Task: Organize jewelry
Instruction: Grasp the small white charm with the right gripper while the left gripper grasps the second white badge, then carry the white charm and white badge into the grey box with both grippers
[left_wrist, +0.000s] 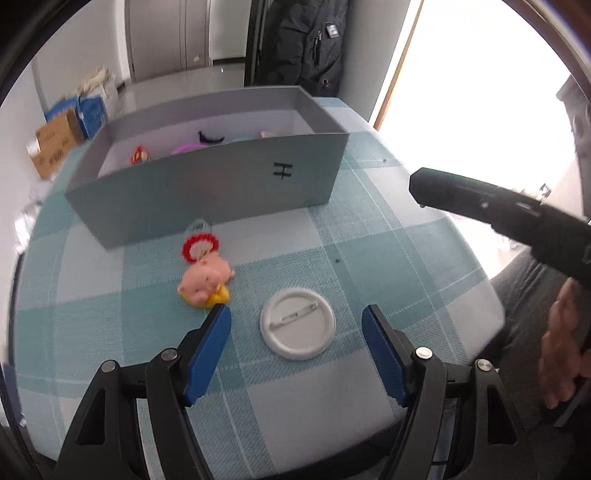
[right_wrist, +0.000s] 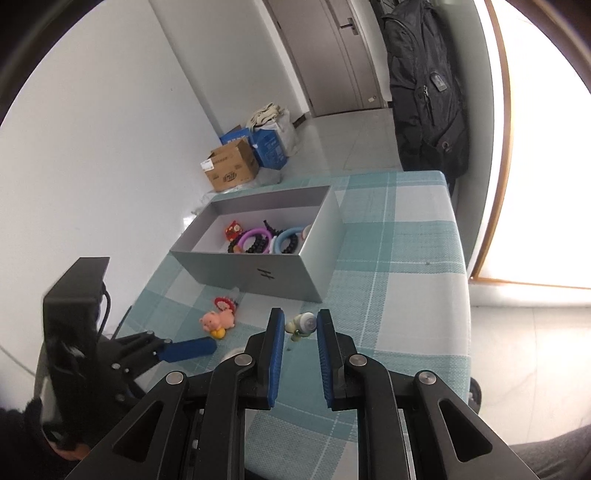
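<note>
My left gripper (left_wrist: 296, 313) is open just above the table, its blue fingers either side of a white round pin badge (left_wrist: 297, 324) lying face down. A pink pig charm (left_wrist: 205, 281) with a red-and-white tassel (left_wrist: 199, 248) lies left of it, also in the right wrist view (right_wrist: 218, 319). A grey open box (left_wrist: 207, 192) stands behind, holding several bracelets (right_wrist: 266, 240) and a red charm (right_wrist: 232, 230). My right gripper (right_wrist: 301, 319) is held up over the table, shut on a small green-and-white trinket (right_wrist: 302, 325) between its fingertips.
The table has a teal plaid cloth (right_wrist: 399, 258). A black backpack (right_wrist: 424, 92) hangs beyond its far end. Cardboard and blue boxes (right_wrist: 243, 158) sit on the floor by the wall. The right gripper's body (left_wrist: 509, 218) hovers right of the grey box.
</note>
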